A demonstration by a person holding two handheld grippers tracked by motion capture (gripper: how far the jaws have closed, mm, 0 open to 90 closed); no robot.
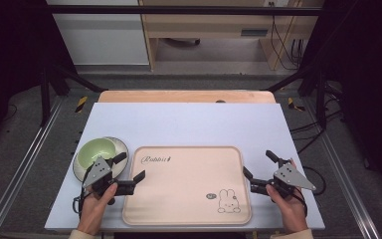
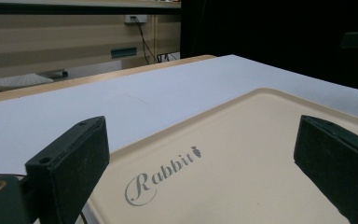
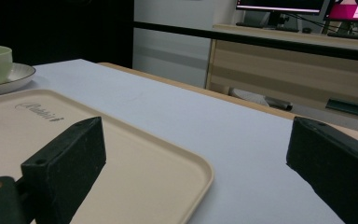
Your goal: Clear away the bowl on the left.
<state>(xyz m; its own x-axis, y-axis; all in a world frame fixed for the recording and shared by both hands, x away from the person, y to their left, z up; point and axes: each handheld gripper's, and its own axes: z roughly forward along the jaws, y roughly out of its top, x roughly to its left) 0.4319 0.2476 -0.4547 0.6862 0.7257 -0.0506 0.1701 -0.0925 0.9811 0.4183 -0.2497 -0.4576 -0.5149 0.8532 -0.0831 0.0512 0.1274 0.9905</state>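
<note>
The beige tray (image 1: pixel 186 185) bears the grey script word "Rabbit" (image 2: pixel 161 176) near its far left corner, followed by a small carrot mark (image 2: pixel 196 151).

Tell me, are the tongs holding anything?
No. The left tongs and the right tongs are both open, with nothing between their jaws.

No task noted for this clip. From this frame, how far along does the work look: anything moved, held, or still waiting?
Nothing looks done yet. The beige tray lies bare on the white table, and the green bowl sits on its plate left of the tray, off it. Nothing is in hand: the left gripper and right gripper are both open at the tray's sides. Whatever the job is, all of it seems left.
</note>
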